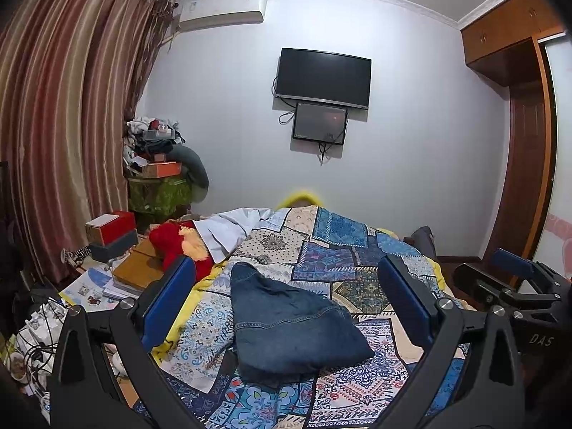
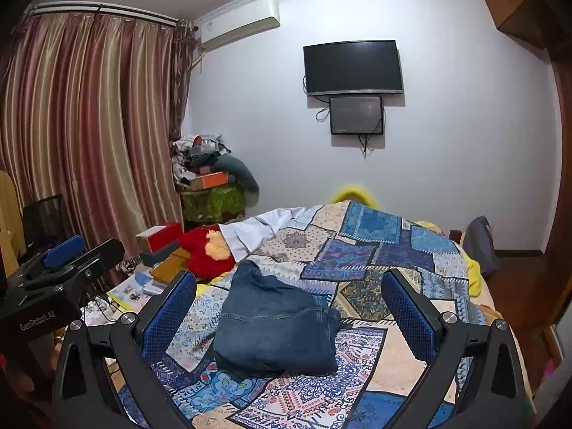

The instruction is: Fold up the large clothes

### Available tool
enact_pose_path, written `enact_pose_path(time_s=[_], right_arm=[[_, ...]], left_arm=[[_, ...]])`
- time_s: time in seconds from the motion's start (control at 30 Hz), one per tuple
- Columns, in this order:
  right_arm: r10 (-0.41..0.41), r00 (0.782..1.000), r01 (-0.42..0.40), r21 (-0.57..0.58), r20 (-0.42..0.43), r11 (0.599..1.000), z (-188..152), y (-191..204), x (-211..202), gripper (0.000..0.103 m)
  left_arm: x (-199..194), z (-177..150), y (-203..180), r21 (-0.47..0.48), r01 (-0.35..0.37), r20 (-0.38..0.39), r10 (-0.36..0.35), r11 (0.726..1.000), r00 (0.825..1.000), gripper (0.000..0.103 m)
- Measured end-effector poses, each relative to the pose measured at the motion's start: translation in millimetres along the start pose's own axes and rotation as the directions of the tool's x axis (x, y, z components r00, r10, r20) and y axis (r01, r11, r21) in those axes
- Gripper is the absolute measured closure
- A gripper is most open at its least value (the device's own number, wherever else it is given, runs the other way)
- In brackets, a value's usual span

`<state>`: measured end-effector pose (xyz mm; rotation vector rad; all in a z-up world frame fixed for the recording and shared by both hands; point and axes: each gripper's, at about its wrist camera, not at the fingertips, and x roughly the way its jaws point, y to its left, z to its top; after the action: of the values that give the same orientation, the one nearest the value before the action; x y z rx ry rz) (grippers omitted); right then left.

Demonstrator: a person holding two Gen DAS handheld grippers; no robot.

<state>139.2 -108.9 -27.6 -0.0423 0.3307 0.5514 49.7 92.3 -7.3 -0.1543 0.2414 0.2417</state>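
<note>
- Clutter along the bed's left side: red plush toy (image 1: 178,246) at the quilt edge, stacked boxes (image 1: 111,234) beyond it, papers and cables lower down.
- White garment (image 1: 228,228) lies crumpled on the far part of the patchwork quilt (image 1: 343,250), well apart from the denim.
- Television (image 1: 323,77) on the far wall with a smaller screen (image 1: 320,123) just under it; striped curtains (image 1: 64,107) at left, wardrobe (image 1: 514,71) at right.
- Folded jeans (image 1: 289,321) rest flat on the quilt, near the front middle of the bed; nothing lies on them.
- Jeans' long axis runs away from the cameras, narrow end far and leaning slightly left, broad folded end near.
- Left gripper (image 1: 289,304) spread wide, pads clear of the denim, nothing held.
- Right gripper (image 2: 289,311) likewise wide, jaws either side of the bundle in view, not touching it.
</note>
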Motion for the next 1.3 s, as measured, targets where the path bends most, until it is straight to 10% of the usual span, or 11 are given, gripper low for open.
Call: enact_pose_path(time_s=[1.3], right_arm=[[-0.010, 1.000, 0.009, 0.021, 0.012, 1.000, 2.6, -2.2, -5.6, 0.000]], left_arm=[[0.1, 2.8, -8.9, 0.045, 0.063, -0.015, -0.063, 0.997, 0.998, 0.000]])
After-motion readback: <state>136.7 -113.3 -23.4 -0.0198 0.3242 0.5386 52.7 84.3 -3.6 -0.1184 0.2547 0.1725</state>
